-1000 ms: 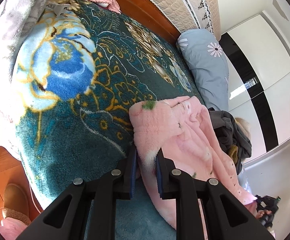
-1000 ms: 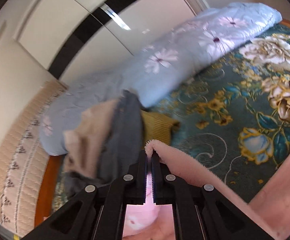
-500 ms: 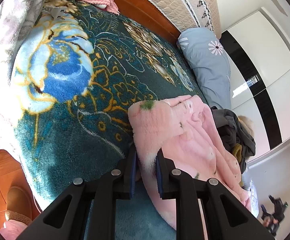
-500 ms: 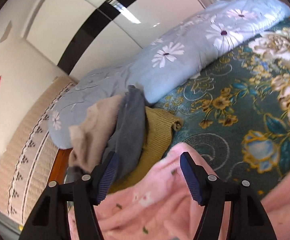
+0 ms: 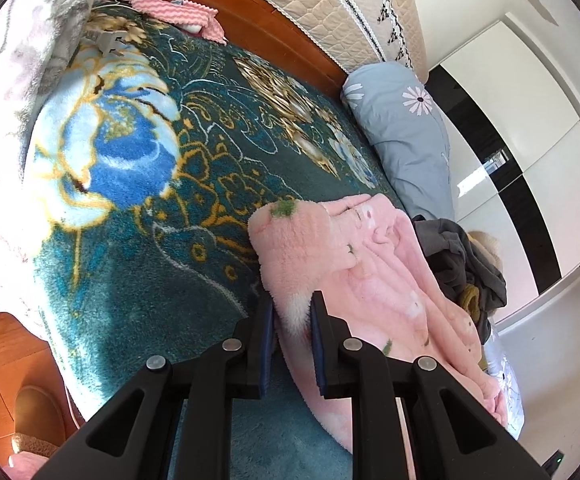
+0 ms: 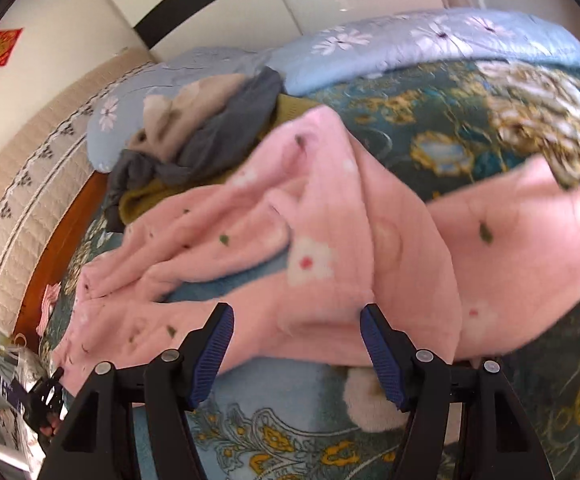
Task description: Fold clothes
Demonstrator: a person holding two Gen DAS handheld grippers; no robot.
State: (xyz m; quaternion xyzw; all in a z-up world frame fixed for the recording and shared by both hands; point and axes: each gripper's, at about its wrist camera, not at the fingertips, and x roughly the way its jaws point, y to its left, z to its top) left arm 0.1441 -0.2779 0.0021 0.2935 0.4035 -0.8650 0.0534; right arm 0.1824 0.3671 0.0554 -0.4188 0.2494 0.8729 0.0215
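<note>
A fluffy pink garment (image 5: 354, 268) with small flower prints lies rumpled on the dark green floral blanket (image 5: 161, 208). My left gripper (image 5: 292, 320) is shut on a white-edged corner of the pink garment. In the right wrist view the pink garment (image 6: 330, 232) spreads across the blanket (image 6: 470, 128). My right gripper (image 6: 298, 344) is open and empty just above its near edge.
A pile of grey, beige and mustard clothes (image 6: 209, 136) lies behind the pink garment, against a light blue flowered pillow (image 6: 410, 44). It also shows in the left wrist view (image 5: 462, 268). A pink zigzag cloth (image 5: 177, 16) lies by the wooden headboard (image 5: 273, 32). A slipper (image 5: 33, 412) is on the floor.
My right gripper has opened and let go of the pink garment, which dropped onto the blanket; the gripper pulled back. My left gripper keeps its hold and has barely moved.
</note>
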